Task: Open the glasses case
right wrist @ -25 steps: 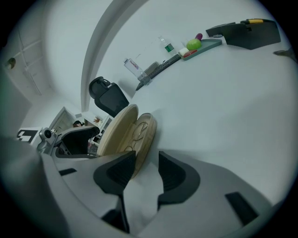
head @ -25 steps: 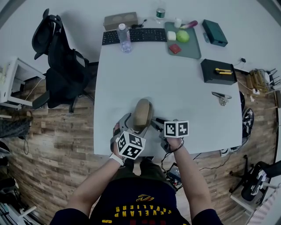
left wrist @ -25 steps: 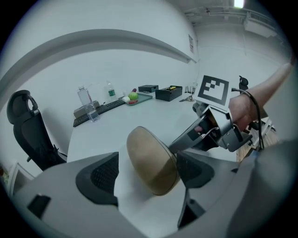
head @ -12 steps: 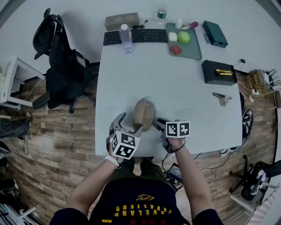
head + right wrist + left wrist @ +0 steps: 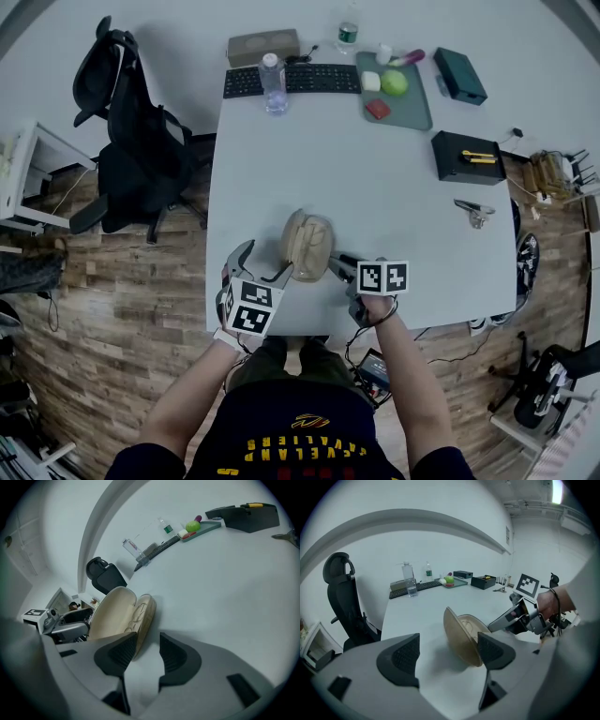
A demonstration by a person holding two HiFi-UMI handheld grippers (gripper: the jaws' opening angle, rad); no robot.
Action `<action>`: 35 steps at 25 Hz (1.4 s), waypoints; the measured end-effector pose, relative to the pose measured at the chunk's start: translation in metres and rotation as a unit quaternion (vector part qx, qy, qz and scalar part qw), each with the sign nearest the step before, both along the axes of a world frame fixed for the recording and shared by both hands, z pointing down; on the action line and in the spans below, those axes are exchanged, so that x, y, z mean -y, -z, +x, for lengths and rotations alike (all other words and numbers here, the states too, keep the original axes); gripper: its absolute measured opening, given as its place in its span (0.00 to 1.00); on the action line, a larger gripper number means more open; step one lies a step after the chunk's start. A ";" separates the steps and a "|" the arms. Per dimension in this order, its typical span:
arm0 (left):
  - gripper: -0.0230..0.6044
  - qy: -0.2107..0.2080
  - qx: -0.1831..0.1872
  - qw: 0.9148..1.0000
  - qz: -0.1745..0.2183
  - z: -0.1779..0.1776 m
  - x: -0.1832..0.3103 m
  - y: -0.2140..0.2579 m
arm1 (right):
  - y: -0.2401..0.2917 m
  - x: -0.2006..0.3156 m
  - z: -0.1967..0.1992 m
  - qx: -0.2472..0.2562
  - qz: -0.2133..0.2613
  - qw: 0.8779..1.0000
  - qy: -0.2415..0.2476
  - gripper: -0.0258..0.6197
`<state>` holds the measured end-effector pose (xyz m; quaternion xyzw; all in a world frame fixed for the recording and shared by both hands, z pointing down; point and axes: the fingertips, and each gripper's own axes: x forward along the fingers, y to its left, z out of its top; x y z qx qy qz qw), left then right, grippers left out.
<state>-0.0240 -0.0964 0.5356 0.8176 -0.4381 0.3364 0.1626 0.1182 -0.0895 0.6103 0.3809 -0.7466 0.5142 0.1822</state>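
glasses case (image 5: 307, 246) lies open on the worktop (image 5: 375, 187), close to its 6 o'clock edge, lid raised on the 9 o'clock side. left gripper (image 5: 261, 264) sits at the case's 8 o'clock, fingers released and wide apart, gripping nothing. right gripper (image 5: 339, 266) sits at the case's 4 o'clock, fingers parted; the base's near end reaches just inside the gap beside one finger, not clamped.
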 end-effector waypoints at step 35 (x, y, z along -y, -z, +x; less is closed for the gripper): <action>0.67 0.039 0.007 0.996 -0.078 -0.056 0.014 -0.060 | 0.000 0.001 -0.001 -0.019 0.000 1.000 -0.014 0.30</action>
